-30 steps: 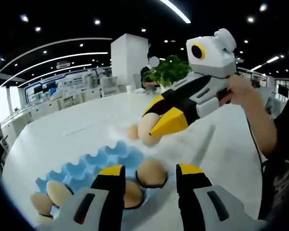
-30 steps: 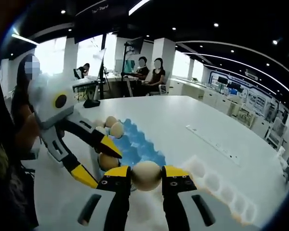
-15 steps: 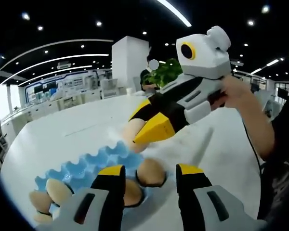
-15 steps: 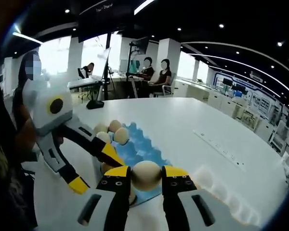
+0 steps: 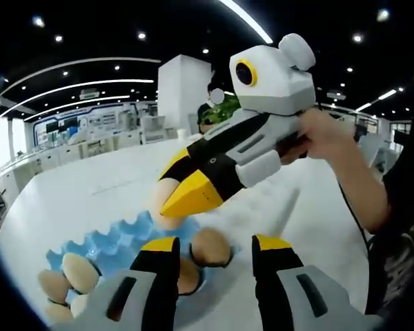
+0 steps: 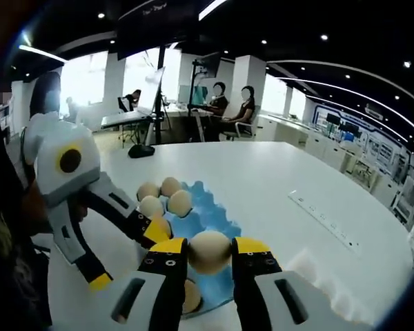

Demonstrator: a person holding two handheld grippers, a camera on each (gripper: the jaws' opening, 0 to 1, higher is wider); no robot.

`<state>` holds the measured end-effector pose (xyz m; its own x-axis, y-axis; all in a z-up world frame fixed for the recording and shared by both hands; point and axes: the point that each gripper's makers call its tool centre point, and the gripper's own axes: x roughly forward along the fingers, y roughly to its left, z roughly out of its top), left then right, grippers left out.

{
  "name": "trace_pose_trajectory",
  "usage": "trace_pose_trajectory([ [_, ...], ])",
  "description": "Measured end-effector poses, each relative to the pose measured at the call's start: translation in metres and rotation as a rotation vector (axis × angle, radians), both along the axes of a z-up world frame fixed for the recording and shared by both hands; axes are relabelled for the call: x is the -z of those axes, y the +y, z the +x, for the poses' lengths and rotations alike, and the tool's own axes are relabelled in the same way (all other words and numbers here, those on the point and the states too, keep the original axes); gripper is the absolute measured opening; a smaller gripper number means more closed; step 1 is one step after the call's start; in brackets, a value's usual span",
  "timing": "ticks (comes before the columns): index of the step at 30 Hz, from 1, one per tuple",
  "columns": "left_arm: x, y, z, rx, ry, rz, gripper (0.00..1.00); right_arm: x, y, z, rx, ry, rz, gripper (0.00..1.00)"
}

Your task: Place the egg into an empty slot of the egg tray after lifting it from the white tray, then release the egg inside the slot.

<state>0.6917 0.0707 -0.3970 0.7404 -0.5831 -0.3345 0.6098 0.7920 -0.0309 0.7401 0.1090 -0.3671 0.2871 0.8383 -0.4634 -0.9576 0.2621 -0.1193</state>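
Above table point(image 6: 276, 186), egg point(image 6: 209, 251) between right gripper point(image 6: 210, 256) jaws

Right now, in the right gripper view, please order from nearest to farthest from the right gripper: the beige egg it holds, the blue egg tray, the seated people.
1. The beige egg, gripped between the right gripper jaws.
2. The blue egg tray, just beyond on the white table.
3. The seated people, far behind the table.

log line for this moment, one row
phase: carry | right gripper: shut on egg, above blue egg tray | left gripper: open, empty | egg not released
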Motion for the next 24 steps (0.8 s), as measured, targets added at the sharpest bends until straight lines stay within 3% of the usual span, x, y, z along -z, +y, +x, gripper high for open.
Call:
trace_pose_trajectory([
  [24,-0.005,0.002,0.01,0.009,-0.01,-0.046,0.42,0.01,0.039,0.009,-0.053,0.017,-0.032,0.26],
])
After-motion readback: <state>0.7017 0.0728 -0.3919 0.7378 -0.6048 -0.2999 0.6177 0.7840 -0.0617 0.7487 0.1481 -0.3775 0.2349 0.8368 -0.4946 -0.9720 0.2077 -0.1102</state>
